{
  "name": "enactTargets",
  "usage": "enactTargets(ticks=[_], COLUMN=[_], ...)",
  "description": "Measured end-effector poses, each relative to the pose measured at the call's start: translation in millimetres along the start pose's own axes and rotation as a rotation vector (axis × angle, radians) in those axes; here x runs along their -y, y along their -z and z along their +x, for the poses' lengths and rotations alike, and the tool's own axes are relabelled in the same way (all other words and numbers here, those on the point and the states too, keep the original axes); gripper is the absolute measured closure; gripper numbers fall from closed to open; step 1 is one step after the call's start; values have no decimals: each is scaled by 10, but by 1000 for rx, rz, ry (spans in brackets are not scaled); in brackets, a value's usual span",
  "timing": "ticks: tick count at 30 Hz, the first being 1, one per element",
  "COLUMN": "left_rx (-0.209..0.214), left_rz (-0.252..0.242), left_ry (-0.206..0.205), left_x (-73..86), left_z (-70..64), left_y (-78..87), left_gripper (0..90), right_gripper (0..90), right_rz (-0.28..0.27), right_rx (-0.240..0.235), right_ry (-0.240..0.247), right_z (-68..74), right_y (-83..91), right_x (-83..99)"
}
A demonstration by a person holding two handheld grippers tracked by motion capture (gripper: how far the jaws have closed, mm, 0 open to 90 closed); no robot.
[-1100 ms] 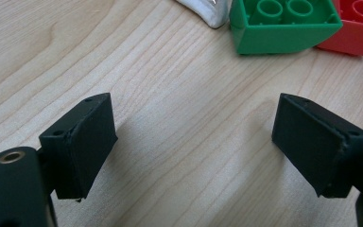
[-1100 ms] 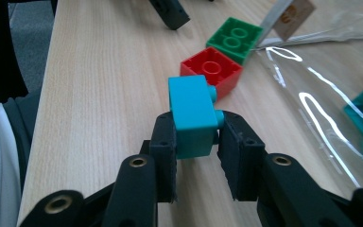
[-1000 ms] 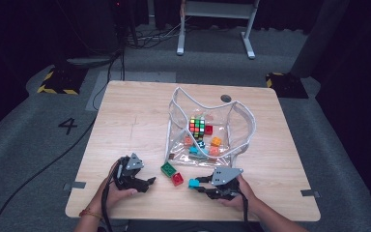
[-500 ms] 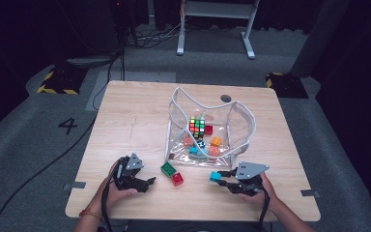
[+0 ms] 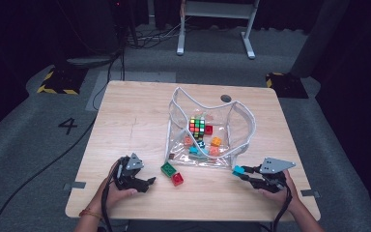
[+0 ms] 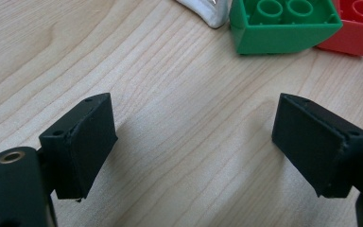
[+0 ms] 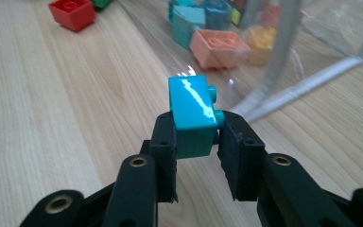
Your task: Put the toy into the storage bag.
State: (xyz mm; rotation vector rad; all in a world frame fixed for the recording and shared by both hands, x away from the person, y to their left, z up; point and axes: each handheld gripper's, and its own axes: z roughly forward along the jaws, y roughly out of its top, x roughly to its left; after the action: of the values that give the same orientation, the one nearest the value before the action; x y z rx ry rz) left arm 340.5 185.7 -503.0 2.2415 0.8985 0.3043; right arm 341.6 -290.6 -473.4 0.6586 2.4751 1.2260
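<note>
High view: right gripper (image 5: 241, 173) at the light wooden surface (image 5: 135, 121) front right, jaws clamped on a small teal plastic brick (image 5: 238, 170), just beside the clear plastic pouch (image 5: 241, 126).

Left gripper view: left gripper (image 6: 194, 142), jaws wide apart, empty; green studded brick (image 6: 283, 26) and red brick (image 6: 354, 28) beyond.

Right gripper view: teal brick (image 7: 192, 111) held above the surface.

Wooden table (image 5: 135, 121), clear bag (image 5: 236, 130), green brick (image 5: 168, 169), red brick (image 5: 177, 179)
</note>
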Motion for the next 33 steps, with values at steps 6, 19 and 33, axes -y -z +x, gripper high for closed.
enactTargets(ticks=[6, 19, 33], left_rx=[-1, 0, -8], left_rz=[0, 0, 3], left_ry=[2, 1, -3], left_x=[0, -1, -3], left_z=[-1, 0, 2], left_y=[0, 0, 3], left_gripper=[144, 144, 142], right_gripper=[684, 684, 684], right_rz=[3, -18, -79], right_rx=[38, 118, 175], right_ry=[-53, -108, -147], right_z=[-161, -488, -833], right_y=[132, 257, 392], right_x=[74, 106, -243])
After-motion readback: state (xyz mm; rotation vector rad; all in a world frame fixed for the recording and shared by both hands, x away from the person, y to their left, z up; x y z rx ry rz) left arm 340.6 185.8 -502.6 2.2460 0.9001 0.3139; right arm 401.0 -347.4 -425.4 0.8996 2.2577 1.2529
